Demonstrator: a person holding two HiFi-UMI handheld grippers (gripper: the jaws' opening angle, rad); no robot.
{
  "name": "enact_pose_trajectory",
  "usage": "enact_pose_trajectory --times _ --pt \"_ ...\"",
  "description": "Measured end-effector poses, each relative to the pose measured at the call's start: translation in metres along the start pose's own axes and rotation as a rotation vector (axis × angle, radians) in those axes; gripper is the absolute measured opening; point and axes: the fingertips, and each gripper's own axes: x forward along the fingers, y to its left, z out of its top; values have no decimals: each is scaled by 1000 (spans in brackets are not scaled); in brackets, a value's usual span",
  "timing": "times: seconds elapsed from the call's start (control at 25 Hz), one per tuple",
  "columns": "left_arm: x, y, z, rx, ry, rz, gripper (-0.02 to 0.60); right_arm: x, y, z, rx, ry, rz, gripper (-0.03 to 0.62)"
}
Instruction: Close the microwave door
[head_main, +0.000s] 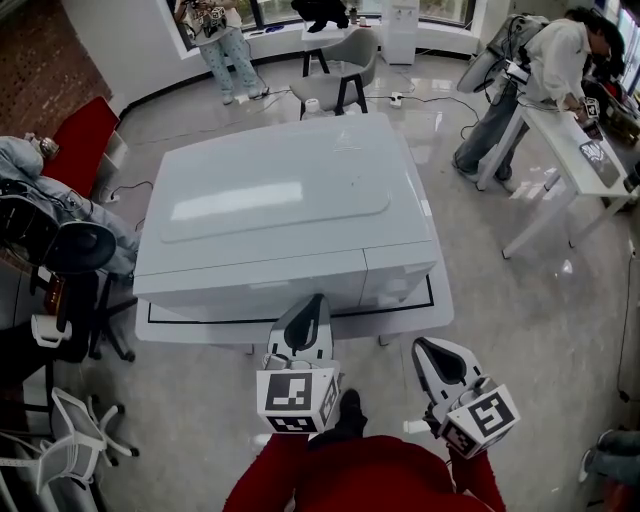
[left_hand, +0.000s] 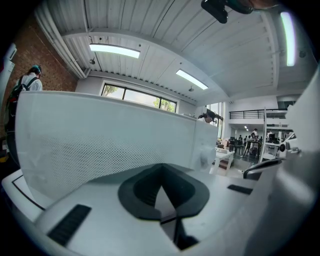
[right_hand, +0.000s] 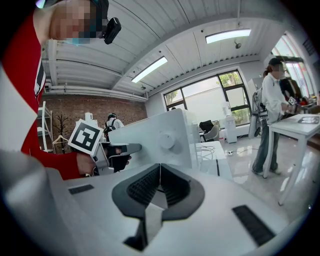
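Observation:
A white microwave (head_main: 270, 200) stands on a white table (head_main: 410, 322). Its door (head_main: 250, 285) lies flush with the front, beside the control panel (head_main: 400, 272). My left gripper (head_main: 314, 302) is shut with nothing in it, its tip close against the lower right part of the door; I cannot tell if they touch. The left gripper view shows the door's dotted window (left_hand: 100, 145) filling the space just ahead of the left gripper (left_hand: 161, 167). My right gripper (head_main: 422, 346) is shut and empty, held back from the table's front right. Past the right gripper (right_hand: 160, 166) is the panel's round knob (right_hand: 166, 140).
A black office chair (head_main: 70, 250) and a white chair (head_main: 75, 440) stand at the left. At the right, a person bends over a white desk (head_main: 575, 150). A grey chair (head_main: 345, 65) and another person are behind the microwave. Cables lie on the floor.

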Motion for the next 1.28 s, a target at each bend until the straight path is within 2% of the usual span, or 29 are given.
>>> enact_pose_trajectory --times 0.12,0.24,0.4,0.52,0.6,0.68,0.84,1.0,1.28 --pt "1 -1 -1 -21 1 -31 9 -1 2 0 2 1 1 15" --pt "-3 -7 6 -50 -36 -134 9 -1 5 1 2 -7 7 15" --pt "-21 -19 22 -21 -113 -256 9 -4 5 9 -22 -35 13 15" --pt "-35 -27 24 11 -136 -317 9 -8 7 20 -66 -80 30 15" --pt "-45 -30 22 22 -140 -328 9 -11 11 29 -92 -128 44 15" --pt "-54 -32 19 17 -143 -332 9 -14 13 30 -89 -135 47 15" --pt "-67 -44 19 -32 -158 -348 9 -18 19 35 -106 -170 55 15" --pt "-80 -49 3 15 -138 -353 9 -21 25 34 -124 -176 65 14" --pt "-94 -52 -1 14 -137 -357 9 -29 36 39 -161 -213 64 14"
